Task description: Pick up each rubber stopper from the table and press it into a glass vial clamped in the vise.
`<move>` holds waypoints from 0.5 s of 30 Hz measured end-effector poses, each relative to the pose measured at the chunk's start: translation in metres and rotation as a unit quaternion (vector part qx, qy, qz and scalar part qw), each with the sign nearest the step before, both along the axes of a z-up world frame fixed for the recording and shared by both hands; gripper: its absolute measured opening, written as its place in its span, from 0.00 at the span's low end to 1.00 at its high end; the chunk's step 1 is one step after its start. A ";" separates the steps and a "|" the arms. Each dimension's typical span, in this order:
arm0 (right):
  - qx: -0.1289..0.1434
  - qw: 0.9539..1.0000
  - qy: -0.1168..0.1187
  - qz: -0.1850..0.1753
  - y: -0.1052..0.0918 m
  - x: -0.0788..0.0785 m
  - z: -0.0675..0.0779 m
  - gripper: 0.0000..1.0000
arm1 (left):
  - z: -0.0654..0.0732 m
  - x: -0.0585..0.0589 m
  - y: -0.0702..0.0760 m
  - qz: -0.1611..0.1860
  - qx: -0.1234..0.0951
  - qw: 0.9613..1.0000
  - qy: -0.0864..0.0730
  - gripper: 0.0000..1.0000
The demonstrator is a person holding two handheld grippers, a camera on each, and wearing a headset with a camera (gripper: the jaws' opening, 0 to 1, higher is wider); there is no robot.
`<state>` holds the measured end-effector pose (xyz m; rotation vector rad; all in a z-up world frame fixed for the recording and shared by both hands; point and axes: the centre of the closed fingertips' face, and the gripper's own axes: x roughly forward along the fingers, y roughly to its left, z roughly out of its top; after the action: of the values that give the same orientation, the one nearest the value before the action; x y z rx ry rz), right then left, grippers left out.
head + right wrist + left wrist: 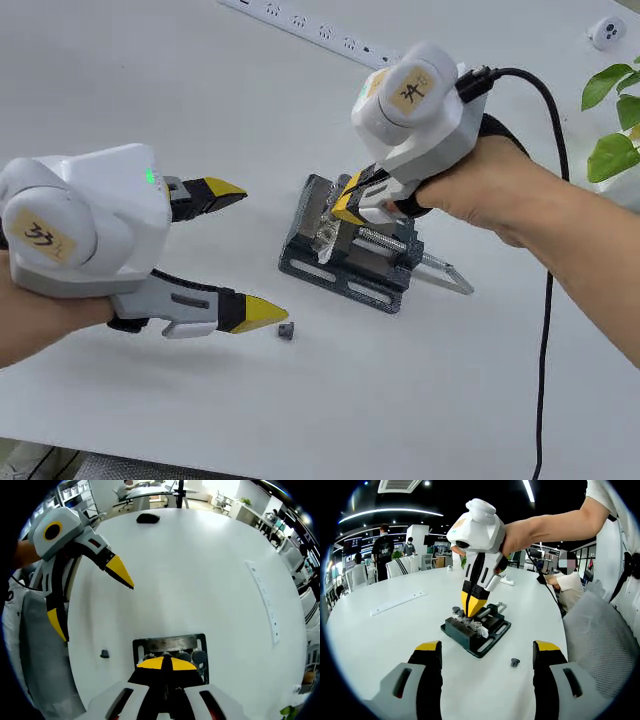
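A dark vise [345, 262] stands mid-table with glass vials [328, 238] clamped in it. My right gripper [349, 207] is shut and points down, its yellow tips touching the vial tops. In the right gripper view its shut tips [165, 664] cover the vise [170, 643], with dark stoppers [198, 656] seated beside them. One loose rubber stopper [286, 331] lies on the table in front of the vise. My left gripper [245, 250] hovers open to the left, empty. The left gripper view shows its jaws [487, 652] wide apart, facing the vise [476, 631] and the stopper [515, 662].
The vise's screw handle [446, 270] sticks out to the right. A black cable [548, 300] trails from the right gripper. A power strip [310, 25] lies at the back and a plant [612, 125] stands at the right edge. People sit beyond the table [370, 625].
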<state>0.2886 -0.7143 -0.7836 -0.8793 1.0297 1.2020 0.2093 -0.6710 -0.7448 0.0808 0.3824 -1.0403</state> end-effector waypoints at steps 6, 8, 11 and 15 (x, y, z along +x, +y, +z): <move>0.012 1.000 0.010 -0.016 -0.004 0.000 0.001 0.00 | 0.000 0.000 -0.001 -0.001 0.001 1.000 0.001 0.73; 0.013 1.000 0.011 -0.018 -0.005 -0.001 0.002 0.01 | 0.001 0.000 -0.002 -0.001 0.000 1.000 0.001 0.73; 0.016 1.000 0.012 -0.020 -0.005 -0.002 0.001 0.00 | 0.000 0.000 -0.002 -0.001 0.000 1.000 0.001 0.73; 0.012 1.000 0.009 -0.013 -0.005 -0.001 0.000 0.00 | 0.000 0.000 -0.003 -0.003 0.000 1.000 0.001 0.72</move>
<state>0.2877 -0.7189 -0.7833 -0.8352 1.0370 1.1994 0.2090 -0.6743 -0.7448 0.0806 0.3847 -1.0463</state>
